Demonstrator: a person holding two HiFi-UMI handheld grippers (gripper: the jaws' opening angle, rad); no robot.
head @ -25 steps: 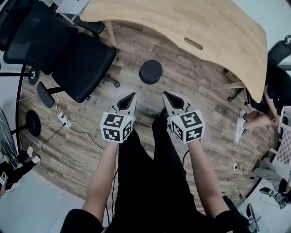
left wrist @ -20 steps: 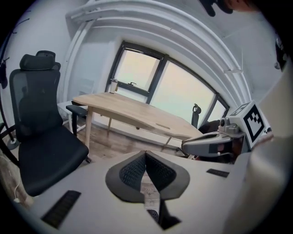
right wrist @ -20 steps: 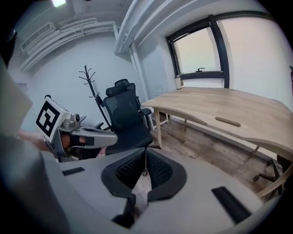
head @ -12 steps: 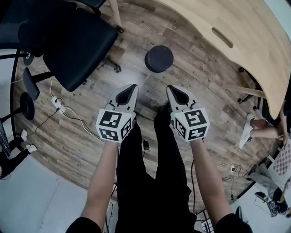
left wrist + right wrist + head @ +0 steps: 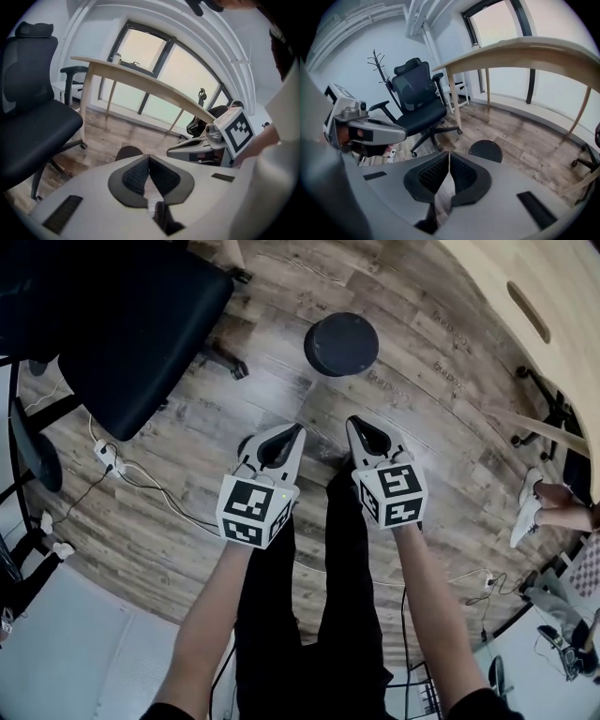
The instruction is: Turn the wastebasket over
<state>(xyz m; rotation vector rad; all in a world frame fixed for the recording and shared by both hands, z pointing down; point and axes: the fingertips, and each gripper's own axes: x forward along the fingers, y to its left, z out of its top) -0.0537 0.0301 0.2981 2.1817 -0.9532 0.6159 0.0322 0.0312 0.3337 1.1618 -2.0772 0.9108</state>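
Wastebasket [image 5: 341,344] ahead, nothing held
Fingers on your left gripper [image 5: 292,434] and right gripper [image 5: 359,430] are pressed together, empty; the wastebasket stands on the wooden floor [image 5: 281,381] ahead, apart from both. Spread them before taking its sides.

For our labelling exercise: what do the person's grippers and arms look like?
The left gripper and right gripper are pale grey shells tapering to black textured pads. Each carries a white cube with black square markers. Bare forearms; short black sleeves.
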